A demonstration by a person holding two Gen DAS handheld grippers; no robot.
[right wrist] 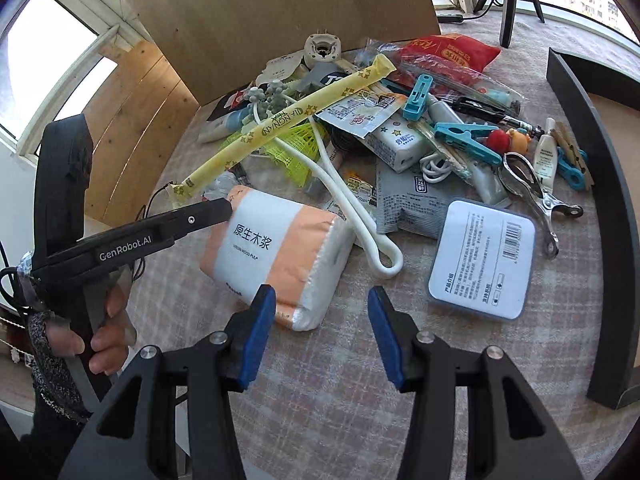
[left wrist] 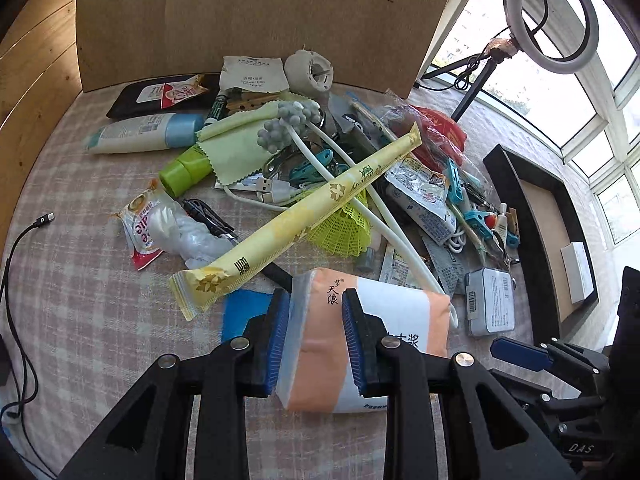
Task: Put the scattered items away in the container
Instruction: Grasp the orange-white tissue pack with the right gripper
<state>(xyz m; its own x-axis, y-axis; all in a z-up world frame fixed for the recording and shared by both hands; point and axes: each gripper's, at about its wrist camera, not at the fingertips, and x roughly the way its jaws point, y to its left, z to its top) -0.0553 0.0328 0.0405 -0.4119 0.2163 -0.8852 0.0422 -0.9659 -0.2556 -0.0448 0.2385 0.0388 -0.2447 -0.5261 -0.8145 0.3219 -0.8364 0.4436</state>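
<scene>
Left gripper [left wrist: 316,336]: blue pads astride the tissue pack [left wrist: 320,344] and against its wrapper, which dents between them, so clamped on it at the pack's near end. Pack lies on the checked tablecloth [left wrist: 80,280] at the near edge of the clutter pile, well apart from the container.

Right gripper [right wrist: 322,336]: jaws apart, nothing between, hovering over bare cloth just beside the pack and near the blue-rimmed tin [right wrist: 482,258].

Step in hand, by my judgement: lift pack and carry to tray. Rec. a straight lift first; the white looped cord [right wrist: 380,256] lies just beside the pack and the long yellow sachet [left wrist: 296,216] passes close behind, so either could drag along. Grip is off-centre; expect sag.

Container: black-walled tray [left wrist: 516,184] at pile's right. Holds one white box [left wrist: 578,276]; rest of the visible floor bare.
</scene>
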